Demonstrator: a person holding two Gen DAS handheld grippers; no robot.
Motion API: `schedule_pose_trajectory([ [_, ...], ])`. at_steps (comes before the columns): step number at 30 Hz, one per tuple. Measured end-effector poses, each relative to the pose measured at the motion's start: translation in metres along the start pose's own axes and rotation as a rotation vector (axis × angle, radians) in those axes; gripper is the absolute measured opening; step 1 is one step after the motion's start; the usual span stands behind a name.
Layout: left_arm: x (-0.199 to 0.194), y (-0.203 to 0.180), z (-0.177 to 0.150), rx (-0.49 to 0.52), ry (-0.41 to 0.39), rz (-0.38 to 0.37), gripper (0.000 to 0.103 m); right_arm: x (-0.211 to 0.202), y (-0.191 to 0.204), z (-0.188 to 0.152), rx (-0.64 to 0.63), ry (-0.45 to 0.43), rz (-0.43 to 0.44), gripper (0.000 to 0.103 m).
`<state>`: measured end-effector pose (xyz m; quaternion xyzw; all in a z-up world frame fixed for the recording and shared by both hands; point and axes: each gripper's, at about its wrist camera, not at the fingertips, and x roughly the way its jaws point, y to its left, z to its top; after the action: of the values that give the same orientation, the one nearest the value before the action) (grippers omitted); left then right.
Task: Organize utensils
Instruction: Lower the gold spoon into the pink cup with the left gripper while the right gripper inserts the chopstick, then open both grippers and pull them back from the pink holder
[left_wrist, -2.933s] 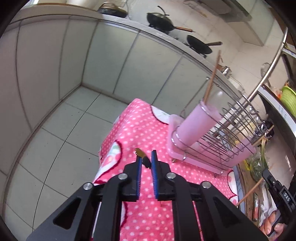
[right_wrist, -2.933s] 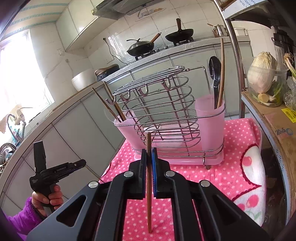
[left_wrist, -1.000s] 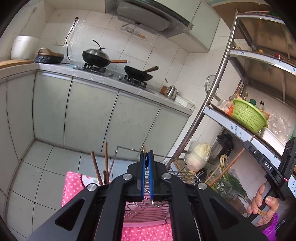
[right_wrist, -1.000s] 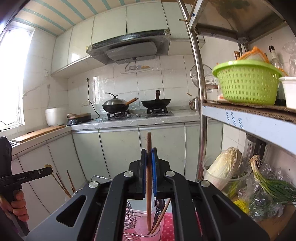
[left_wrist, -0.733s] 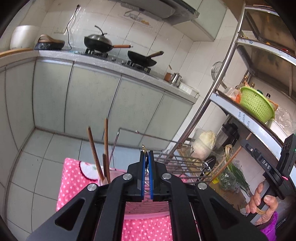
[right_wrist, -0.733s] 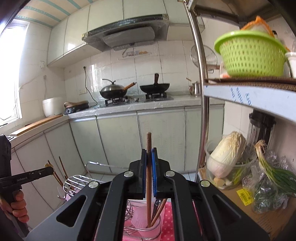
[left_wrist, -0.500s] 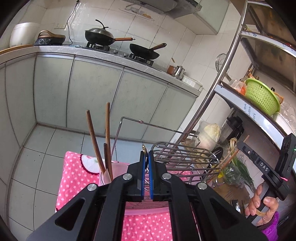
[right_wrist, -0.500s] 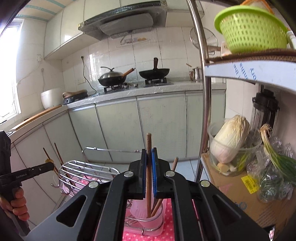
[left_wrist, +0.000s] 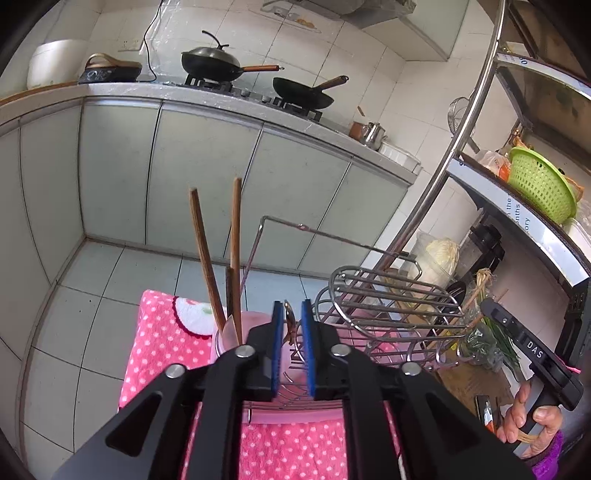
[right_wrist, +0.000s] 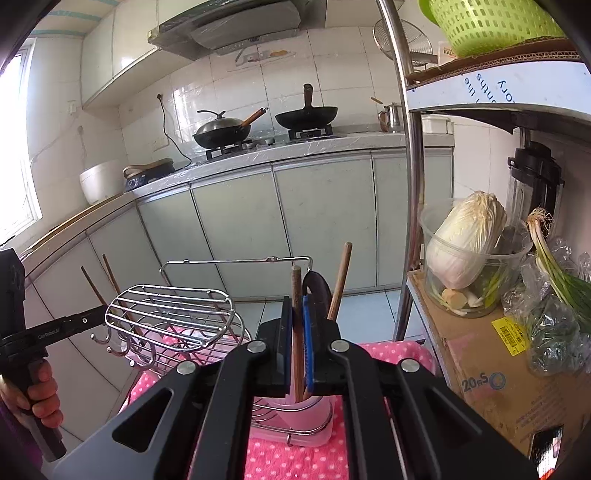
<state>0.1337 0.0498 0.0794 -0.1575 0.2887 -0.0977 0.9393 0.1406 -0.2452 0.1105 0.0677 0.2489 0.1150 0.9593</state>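
In the left wrist view my left gripper (left_wrist: 291, 306) hovers over the pink cup (left_wrist: 225, 341) at one end of the wire rack (left_wrist: 388, 291). Its jaws are opening, and a thin gold utensil handle (left_wrist: 289, 319) stands loose between the blue pads. Two wooden chopsticks (left_wrist: 205, 258) lean in that cup. In the right wrist view my right gripper (right_wrist: 297, 301) is shut on an upright wooden chopstick (right_wrist: 295, 280). The chopstick's lower end reaches into the other pink cup (right_wrist: 314, 410), which holds a black spoon (right_wrist: 317, 291) and another chopstick (right_wrist: 341, 277).
The rack stands on a pink dotted cloth (left_wrist: 159, 332). A steel shelf post (right_wrist: 410, 184) rises close on the right, with a cabbage tub (right_wrist: 465, 236) and a cardboard box (right_wrist: 480, 350) beside it. Grey cabinets (right_wrist: 325, 221) and a tiled floor lie beyond.
Both grippers have come down towards the rack and tilted lower. The left jaws have parted from the gold handle. The right chopstick has sunk into its cup.
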Motion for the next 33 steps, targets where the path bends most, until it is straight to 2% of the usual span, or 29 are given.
schedule_pose_trajectory([
  [2,-0.006,-0.004,0.002,0.018,-0.028,0.011,0.032,0.000,-0.001,0.003,0.007,0.006,-0.002,0.007],
  [3,-0.009,-0.006,0.003,0.025,-0.039,0.014,0.035,-0.002,-0.001,0.004,0.013,0.003,-0.002,0.015],
  [4,-0.012,-0.007,0.003,0.031,-0.050,0.012,0.038,-0.004,-0.002,0.006,0.020,-0.003,-0.002,0.029],
  [6,-0.019,-0.010,0.005,0.047,-0.070,0.009,0.040,-0.009,-0.003,0.007,0.024,-0.023,-0.002,0.040],
  [14,-0.042,-0.016,0.009,0.054,-0.120,-0.008,0.053,-0.028,0.000,0.014,0.006,-0.059,-0.013,0.043],
  [19,-0.054,-0.021,0.010,0.081,-0.138,-0.017,0.056,-0.043,0.000,0.018,0.008,-0.093,-0.019,0.052],
  [24,-0.070,-0.024,0.010,0.078,-0.165,-0.029,0.061,-0.065,0.006,0.021,0.003,-0.142,-0.009,0.056],
  [29,-0.083,-0.026,0.006,0.077,-0.185,-0.026,0.068,-0.082,0.017,0.008,0.000,-0.190,-0.002,0.066],
  [33,-0.092,-0.030,-0.004,0.101,-0.206,0.002,0.073,-0.086,0.024,-0.012,0.028,-0.189,0.010,0.071],
])
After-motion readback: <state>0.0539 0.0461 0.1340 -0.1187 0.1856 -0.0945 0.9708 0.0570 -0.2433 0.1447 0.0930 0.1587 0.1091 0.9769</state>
